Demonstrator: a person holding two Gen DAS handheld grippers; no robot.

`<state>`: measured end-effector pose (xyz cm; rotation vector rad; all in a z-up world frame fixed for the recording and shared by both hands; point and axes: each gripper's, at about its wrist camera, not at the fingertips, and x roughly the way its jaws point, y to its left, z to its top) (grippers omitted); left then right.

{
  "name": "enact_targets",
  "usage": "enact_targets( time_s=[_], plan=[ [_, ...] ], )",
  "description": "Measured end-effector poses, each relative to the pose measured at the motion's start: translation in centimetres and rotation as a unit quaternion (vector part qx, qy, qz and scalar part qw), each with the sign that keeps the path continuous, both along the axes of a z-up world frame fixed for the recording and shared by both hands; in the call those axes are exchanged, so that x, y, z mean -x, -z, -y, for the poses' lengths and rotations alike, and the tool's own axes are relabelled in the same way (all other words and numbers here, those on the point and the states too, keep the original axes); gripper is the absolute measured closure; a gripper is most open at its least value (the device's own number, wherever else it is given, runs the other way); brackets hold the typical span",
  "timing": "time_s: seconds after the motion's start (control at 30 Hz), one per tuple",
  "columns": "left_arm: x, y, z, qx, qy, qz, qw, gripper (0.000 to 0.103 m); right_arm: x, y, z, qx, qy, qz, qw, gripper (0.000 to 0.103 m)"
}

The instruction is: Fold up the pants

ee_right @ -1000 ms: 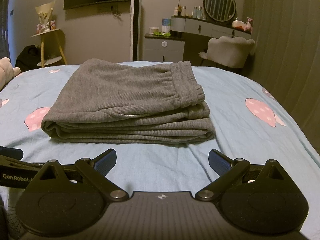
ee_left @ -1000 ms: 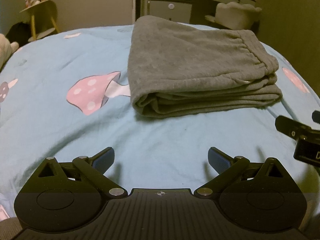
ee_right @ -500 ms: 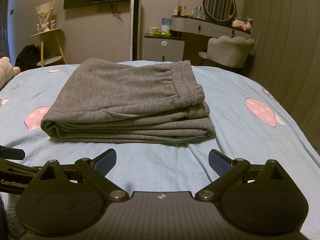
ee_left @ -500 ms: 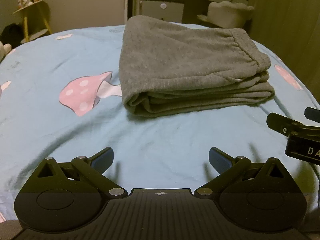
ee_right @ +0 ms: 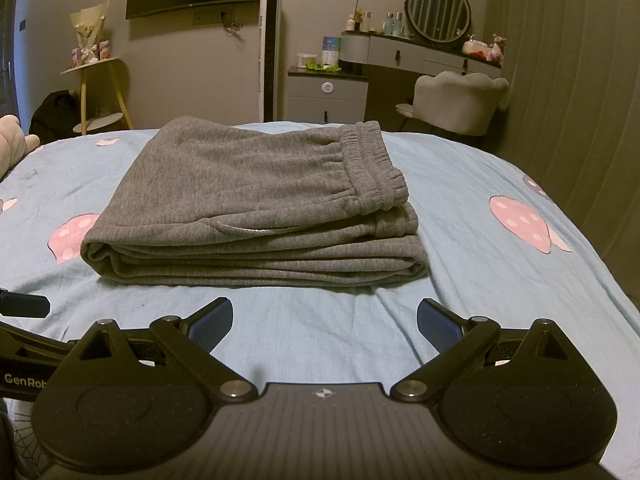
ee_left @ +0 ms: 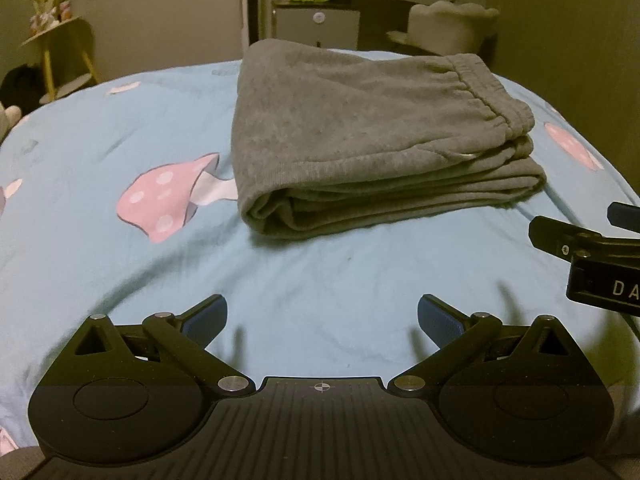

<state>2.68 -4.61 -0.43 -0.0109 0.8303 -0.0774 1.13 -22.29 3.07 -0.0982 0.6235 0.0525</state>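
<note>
Grey sweatpants lie folded in a thick flat stack on the blue mushroom-print bedsheet, elastic waistband on top at the right. They also show in the right wrist view. My left gripper is open and empty, hovering over the sheet in front of the stack's left part. My right gripper is open and empty, in front of the stack's front edge. Neither touches the pants. The right gripper's side shows at the right edge of the left wrist view.
The bed drops off at the right by a curtain. Beyond the far edge stand a dresser with a round mirror, a padded chair, a nightstand and a yellow side table. A plush toy lies at the left.
The left wrist view has swung left, so the pants sit further right in it. The right gripper has barely moved. Both stay open and empty.
</note>
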Motion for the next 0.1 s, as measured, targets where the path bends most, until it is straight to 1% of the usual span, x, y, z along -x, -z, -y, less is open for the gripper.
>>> enact_targets(
  time_s=[0.1],
  plan=[
    [0.02, 0.04, -0.03, 0.003, -0.002, -0.003, 1.0, 0.0, -0.01, -0.02, -0.06, -0.001, 0.002, 0.001, 1.0, 0.004]
  ],
)
